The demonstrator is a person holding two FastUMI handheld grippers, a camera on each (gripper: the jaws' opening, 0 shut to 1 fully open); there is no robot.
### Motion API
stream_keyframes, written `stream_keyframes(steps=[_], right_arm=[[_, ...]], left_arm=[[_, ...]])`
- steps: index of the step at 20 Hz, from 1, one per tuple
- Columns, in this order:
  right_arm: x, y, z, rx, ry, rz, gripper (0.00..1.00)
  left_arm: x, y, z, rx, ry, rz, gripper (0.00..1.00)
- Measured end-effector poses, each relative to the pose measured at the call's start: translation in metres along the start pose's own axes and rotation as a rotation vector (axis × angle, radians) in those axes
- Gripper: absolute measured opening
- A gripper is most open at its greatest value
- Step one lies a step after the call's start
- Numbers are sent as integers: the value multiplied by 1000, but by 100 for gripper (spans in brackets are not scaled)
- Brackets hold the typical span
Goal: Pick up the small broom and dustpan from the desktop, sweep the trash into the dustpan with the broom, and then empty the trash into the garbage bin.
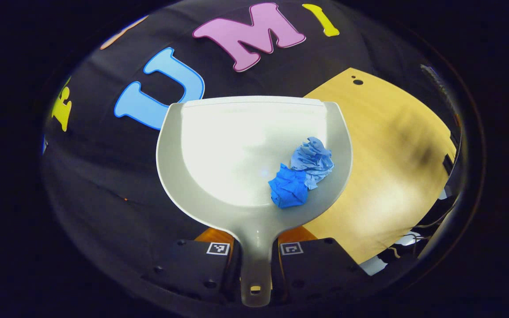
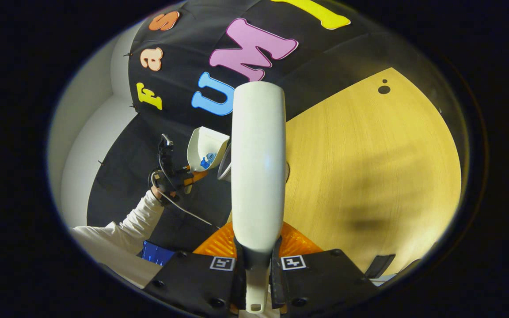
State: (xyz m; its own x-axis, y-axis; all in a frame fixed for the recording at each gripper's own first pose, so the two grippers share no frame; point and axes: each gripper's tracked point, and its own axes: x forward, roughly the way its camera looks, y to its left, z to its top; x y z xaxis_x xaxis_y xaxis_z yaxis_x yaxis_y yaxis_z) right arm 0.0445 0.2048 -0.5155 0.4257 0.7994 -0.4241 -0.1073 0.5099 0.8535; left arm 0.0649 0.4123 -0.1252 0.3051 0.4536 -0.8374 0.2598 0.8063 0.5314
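There is one dustpan [image 1: 254, 150] and one broom [image 2: 258, 168]. Two balls of trash sit in the dustpan: a dark blue one [image 1: 288, 187] and a lighter blue one [image 1: 313, 160], touching each other, near the pan's right side at about 4 o'clock.

In the left gripper view, the left gripper [image 1: 255, 260] has its fingers clamped on the dustpan's handle, and the pan is held up in the air with the black wall behind it.

In the right gripper view, the right gripper [image 2: 256, 269] has its fingers clamped on the broom's handle. The broom points to 12 o'clock.

The yellow wooden surface [image 2: 369, 176] lies at 3 o'clock. At 9 o'clock, a person's white sleeve [image 2: 122, 229] reaches out toward the far dustpan.
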Motion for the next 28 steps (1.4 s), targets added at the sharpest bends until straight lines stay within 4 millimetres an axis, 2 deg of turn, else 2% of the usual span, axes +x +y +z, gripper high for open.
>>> stream_keyframes(steps=[1, 5, 8, 13, 17, 20, 22, 26, 28], right_arm=[[0, -2, -2, -4, 5, -10, 23], [7, -3, -9, -12, 36, -26, 23], [11, -3, -9, -14, 39, -30, 23], [10, -6, -11, 4, 38, -40, 23], [10, -15, -11, 18, 38, -57, 23], [13, -19, -10, 29, 38, -85, 23], [16, -19, 0, 62, 5, -136, 23], [16, -1, 43, -8, -109, -227, 23], [14, 5, 70, -92, -159, -297, 23]], left_arm=[[1, 5, -10, 34, 30, 39, 25], [3, 34, -16, 227, 89, 220, 25], [-6, 48, -29, 396, 129, 344, 25], [-8, 74, -28, 738, 173, 534, 25], [-11, 86, -23, 859, 145, 616, 25], [-9, 80, -20, 794, 78, 619, 25], [-6, 67, -16, 685, 15, 551, 25], [-13, 37, 4, 407, -167, 437, 25], [-32, 1, 13, 216, -265, 326, 25]])
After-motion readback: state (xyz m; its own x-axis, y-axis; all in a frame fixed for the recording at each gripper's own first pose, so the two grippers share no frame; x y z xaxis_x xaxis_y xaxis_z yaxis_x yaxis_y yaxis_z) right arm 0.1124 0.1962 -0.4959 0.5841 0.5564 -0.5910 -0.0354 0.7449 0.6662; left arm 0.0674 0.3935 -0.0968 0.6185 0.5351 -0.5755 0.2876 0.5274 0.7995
